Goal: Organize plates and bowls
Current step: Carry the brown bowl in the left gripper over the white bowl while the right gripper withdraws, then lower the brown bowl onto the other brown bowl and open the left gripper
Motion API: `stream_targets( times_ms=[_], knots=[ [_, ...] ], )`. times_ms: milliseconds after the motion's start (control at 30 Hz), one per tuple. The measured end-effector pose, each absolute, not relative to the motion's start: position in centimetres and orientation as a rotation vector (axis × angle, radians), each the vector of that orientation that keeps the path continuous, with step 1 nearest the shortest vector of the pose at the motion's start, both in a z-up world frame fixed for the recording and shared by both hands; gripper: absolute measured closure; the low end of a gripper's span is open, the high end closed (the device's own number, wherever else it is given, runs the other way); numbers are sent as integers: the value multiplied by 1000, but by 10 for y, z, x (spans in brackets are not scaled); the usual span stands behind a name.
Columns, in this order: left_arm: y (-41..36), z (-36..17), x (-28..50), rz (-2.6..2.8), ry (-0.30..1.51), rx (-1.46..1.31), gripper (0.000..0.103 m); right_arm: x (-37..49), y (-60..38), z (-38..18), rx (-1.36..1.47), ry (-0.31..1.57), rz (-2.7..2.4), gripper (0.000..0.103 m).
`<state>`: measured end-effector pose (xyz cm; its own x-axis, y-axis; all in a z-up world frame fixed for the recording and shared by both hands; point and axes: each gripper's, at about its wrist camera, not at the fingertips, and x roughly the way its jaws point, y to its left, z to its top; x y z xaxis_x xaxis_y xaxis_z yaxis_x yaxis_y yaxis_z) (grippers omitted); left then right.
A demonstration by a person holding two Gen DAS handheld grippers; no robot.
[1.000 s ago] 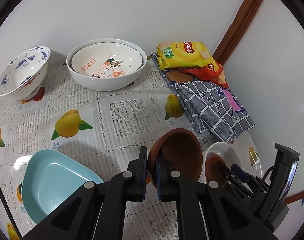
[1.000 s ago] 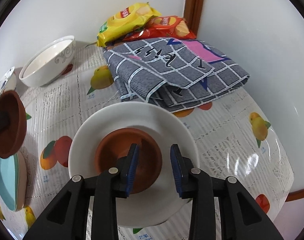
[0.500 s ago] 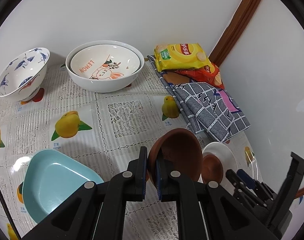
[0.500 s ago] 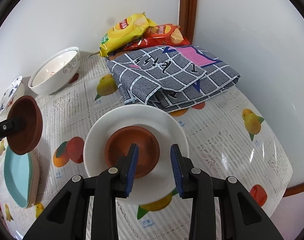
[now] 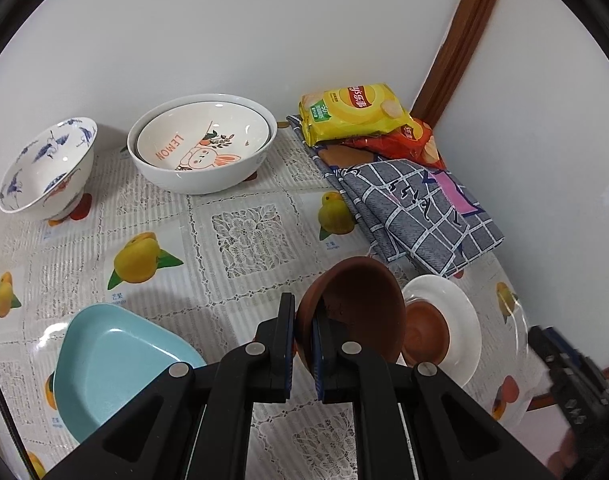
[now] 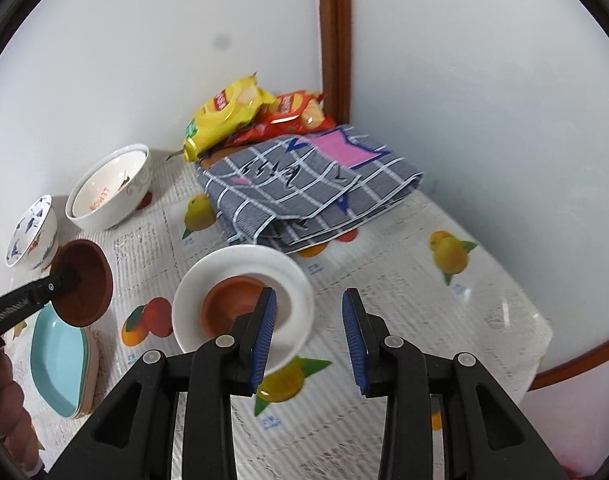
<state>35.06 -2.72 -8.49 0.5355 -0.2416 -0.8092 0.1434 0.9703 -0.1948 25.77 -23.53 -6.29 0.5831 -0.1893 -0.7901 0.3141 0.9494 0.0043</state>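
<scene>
The left claw (image 5: 303, 344) was clenched on the rim of a brown clay bowl (image 5: 356, 308), holding it tilted on edge above the counter (image 5: 244, 236), one pad inside the bowl and one outside. Just beside it, a second, smaller brown bowl (image 6: 234, 304) sat upright in the middle of a white plate (image 6: 296, 280) resting on the counter. The right claw (image 6: 309, 332) hung above the near edge of that plate with its jaws parting and nothing between them. To the left of the held bowl lay a pale blue dish (image 5: 112, 364), stacked on others like it, as the right wrist view showed. Farther back, near the wall, a large white bowl (image 5: 200, 176) held a smaller bowl printed with a rabbit and the word LEMON (image 5: 202, 140), and a blue-and-white patterned bowl (image 5: 44, 168) stood to its left. In the corner, a folded grey checked cloth (image 6: 304, 184) lay just behind the plate, with a yellow snack bag (image 6: 224, 112) and a red snack bag (image 6: 292, 116) resting on its far end. A fruit-printed cloth under clear plastic covered the counter.
</scene>
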Motion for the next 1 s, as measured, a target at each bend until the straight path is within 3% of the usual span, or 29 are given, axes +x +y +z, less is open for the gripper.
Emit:
stream_targets(
  times_ms=[67, 633, 1000],
  knots=[
    [-35, -85, 347, -226, 977, -93, 95, 251, -241, -56, 156, 892, -292, 62],
    [-98, -93, 341, -270, 1036, -78, 95, 216, -286, -35, 146, 836, -338, 60],
    [-121, -111, 350, -271, 1074, -62, 95, 213, -319, -57, 194, 866, -355, 59]
  ],
)
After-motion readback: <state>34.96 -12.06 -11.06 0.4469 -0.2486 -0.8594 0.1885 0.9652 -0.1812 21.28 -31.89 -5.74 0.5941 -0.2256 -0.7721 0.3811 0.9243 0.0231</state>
